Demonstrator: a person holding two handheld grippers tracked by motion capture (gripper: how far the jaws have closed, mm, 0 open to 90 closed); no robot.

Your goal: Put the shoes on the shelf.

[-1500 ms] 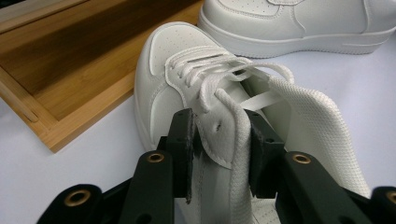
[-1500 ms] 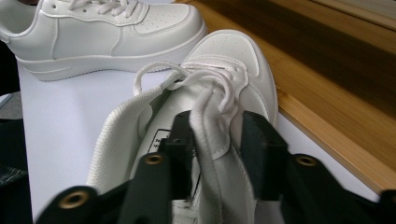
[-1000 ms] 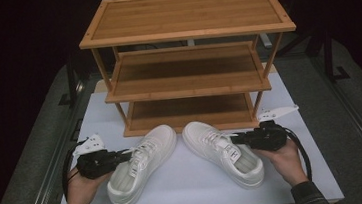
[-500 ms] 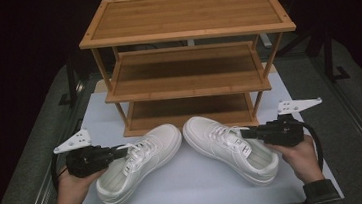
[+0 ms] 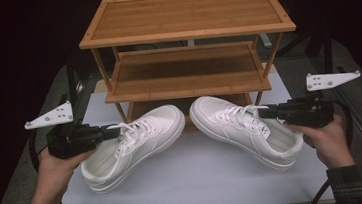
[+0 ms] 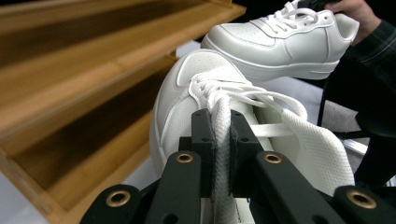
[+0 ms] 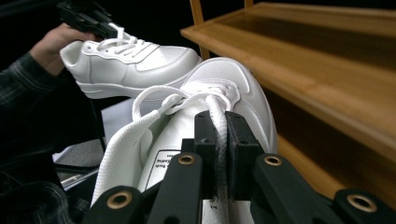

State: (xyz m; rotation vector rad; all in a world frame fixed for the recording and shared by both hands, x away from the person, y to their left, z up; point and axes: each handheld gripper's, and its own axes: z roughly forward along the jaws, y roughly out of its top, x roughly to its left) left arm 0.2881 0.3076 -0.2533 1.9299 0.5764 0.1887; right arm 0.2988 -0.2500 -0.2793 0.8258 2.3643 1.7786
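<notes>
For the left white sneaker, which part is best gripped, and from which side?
The padded tongue edge at the collar of the left sneaker, approached from the heel end along its length. It stands up as a thin flap, and the left tool is already shut on it that way.

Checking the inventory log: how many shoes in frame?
2. Left shoe held by the left gripper; right shoe held by the right gripper, both before the rack.

Wooden rack [image 5: 188, 66] blocks the far side; its open shelves admit entry from the near side. Two white shoes [image 5: 133, 144] [image 5: 247, 128] flank a free worktop [image 5: 196, 181] strip between them.
</notes>
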